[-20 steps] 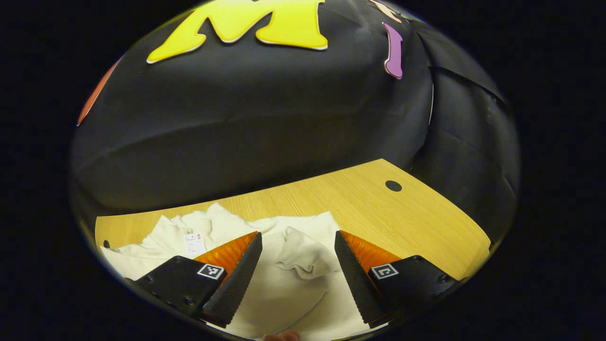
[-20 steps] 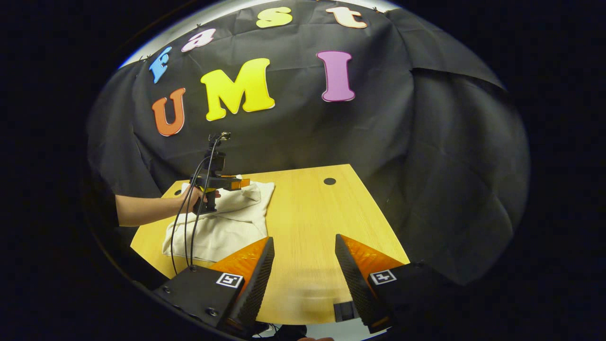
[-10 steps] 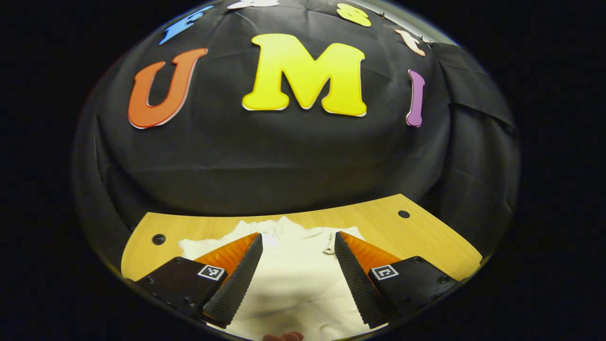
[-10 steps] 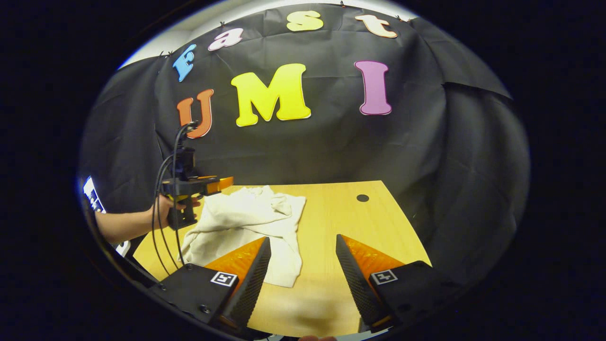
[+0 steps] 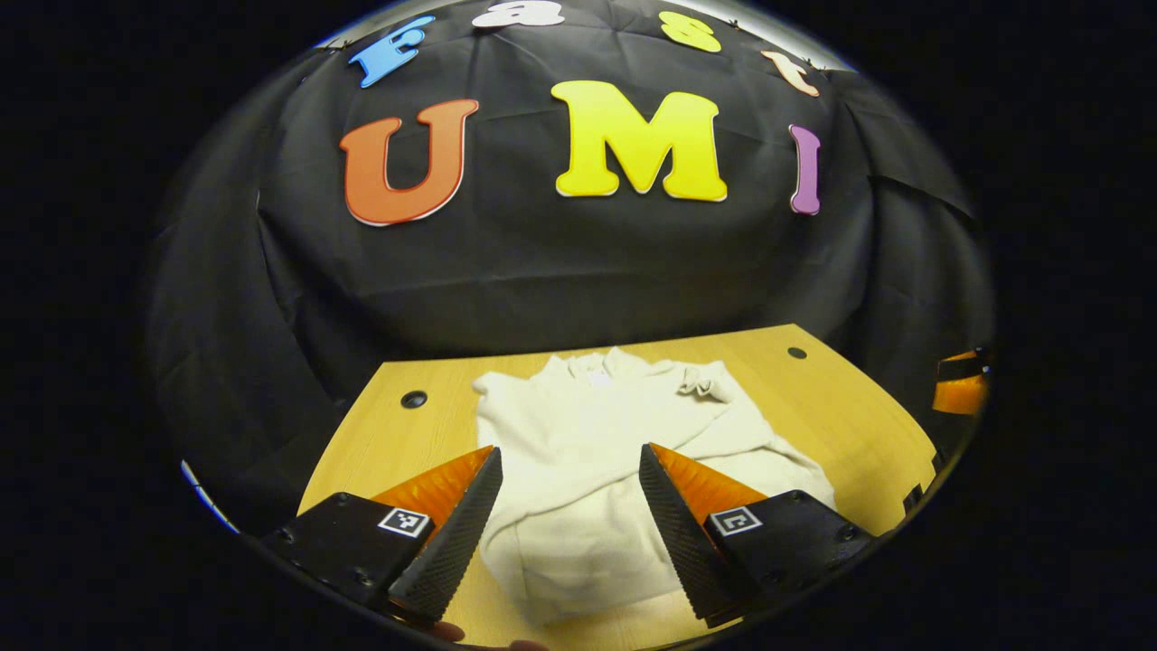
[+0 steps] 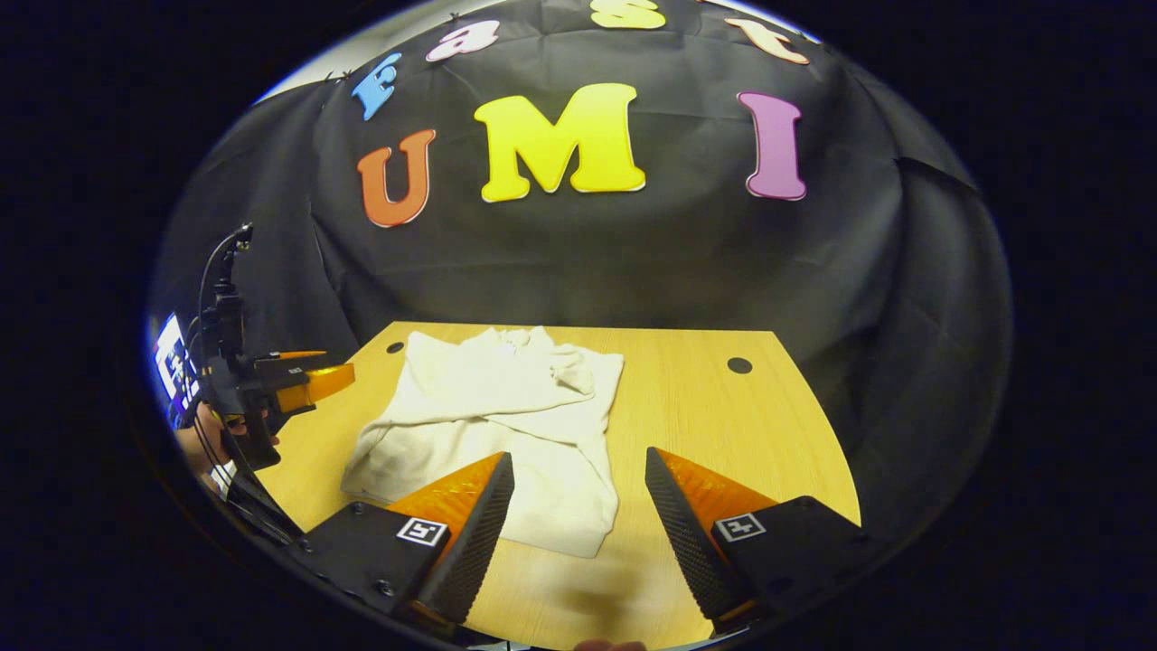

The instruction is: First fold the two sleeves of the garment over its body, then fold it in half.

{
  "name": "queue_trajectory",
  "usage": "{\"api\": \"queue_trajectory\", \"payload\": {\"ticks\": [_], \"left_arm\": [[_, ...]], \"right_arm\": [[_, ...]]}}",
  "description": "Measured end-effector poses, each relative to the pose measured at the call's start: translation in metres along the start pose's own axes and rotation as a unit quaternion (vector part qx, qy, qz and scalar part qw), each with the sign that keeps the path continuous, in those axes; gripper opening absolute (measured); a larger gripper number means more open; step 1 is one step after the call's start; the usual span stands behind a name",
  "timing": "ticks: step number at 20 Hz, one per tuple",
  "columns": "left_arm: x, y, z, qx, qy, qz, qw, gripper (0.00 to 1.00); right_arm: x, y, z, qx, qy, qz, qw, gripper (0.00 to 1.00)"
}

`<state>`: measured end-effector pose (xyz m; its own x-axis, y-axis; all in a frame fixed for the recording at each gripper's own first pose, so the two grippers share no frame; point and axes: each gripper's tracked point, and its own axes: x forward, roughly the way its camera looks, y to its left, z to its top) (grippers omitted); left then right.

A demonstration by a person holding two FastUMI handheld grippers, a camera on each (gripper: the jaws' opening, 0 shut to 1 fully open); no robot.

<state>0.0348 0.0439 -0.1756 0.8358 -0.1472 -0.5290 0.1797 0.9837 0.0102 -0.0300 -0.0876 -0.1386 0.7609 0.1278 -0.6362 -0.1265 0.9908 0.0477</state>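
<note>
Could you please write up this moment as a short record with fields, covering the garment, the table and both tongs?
garment: pale sweatshirt, lying bunched on the table, sleeves drawn over the body, not yet folded in half
table: light wood, with small dark holes near its far corners
left tongs: open, above the near edge of the sweatshirt, holding nothing
right tongs: open, above the near right part of the sweatshirt, holding nothing
contact: neither tongs grips the cloth
</note>
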Motion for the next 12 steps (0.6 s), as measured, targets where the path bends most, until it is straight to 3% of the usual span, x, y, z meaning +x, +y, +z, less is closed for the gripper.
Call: {"api": "queue_trajectory", "payload": {"ticks": [5,8,12], "left_arm": [[-0.016,0.025,-0.089,-0.018,0.101,0.005,0.995,0.96],[-0.017,0.026,-0.128,-0.065,0.151,-0.005,0.986,0.96],[-0.017,0.013,-0.144,-0.128,0.194,-0.016,0.972,0.97]], "right_arm": [[0.032,0.0,-0.048,-0.013,0.076,-0.004,0.997,0.89],[0.039,-0.009,-0.082,0.006,0.118,-0.01,0.993,0.91],[0.055,-0.024,-0.118,0.04,0.18,-0.026,0.982,0.89]]}}
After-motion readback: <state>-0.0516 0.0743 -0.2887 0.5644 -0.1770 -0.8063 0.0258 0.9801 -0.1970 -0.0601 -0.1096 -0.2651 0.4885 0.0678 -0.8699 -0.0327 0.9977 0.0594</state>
